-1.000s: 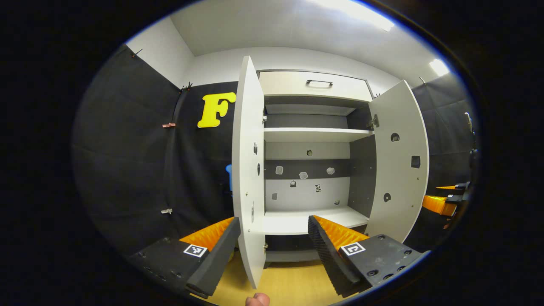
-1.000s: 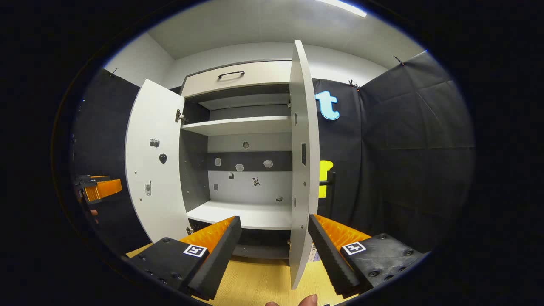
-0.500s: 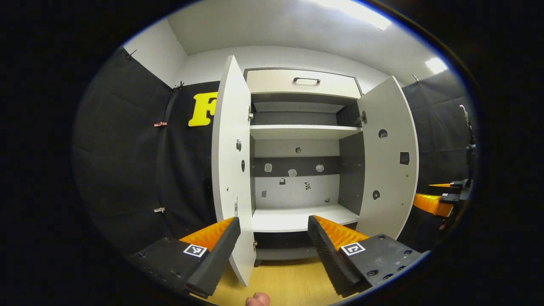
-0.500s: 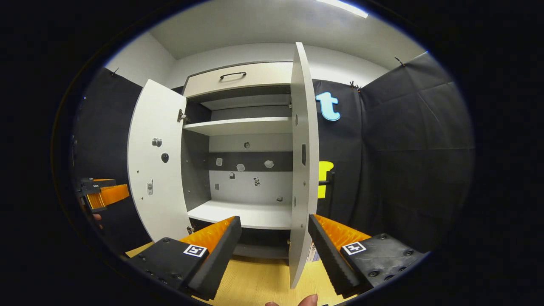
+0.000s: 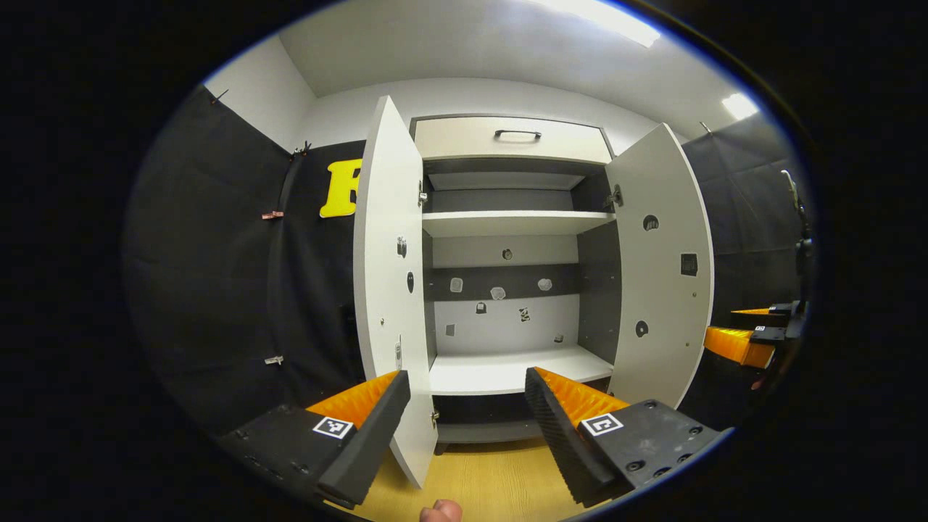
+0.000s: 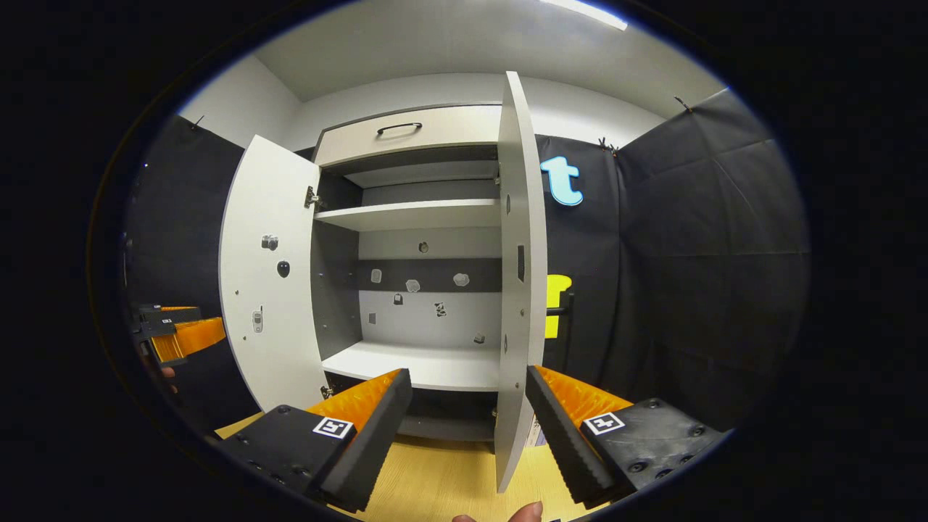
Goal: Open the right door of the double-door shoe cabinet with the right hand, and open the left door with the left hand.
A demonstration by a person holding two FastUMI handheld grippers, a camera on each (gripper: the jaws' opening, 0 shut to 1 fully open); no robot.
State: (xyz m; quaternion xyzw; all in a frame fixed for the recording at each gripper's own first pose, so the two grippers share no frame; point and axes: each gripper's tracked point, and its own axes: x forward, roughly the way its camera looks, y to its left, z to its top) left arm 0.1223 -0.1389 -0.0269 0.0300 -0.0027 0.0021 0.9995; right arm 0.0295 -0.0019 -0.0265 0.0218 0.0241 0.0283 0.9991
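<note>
The white shoe cabinet stands with both doors swung out and its shelves bare. In the left gripper view the left door hangs open, and its lower edge drops just inside the left finger of my left gripper, which is open and holds nothing. The right door is open too, with the right gripper beyond it. In the right gripper view the right door is edge-on between the spread fingers of my right gripper, close to the right finger. The left door and left gripper lie at far left.
A closed drawer with a dark handle tops the cabinet. Small stickers dot the back panel and both doors' inner faces. Light wooden floor runs up to the cabinet. A fingertip shows at the bottom edge. Black cloth walls flank both sides.
In the left gripper view the left door has swung wider and slid leftward against my fingers, and the cabinet looks slightly farther. The right gripper view has barely shifted.
</note>
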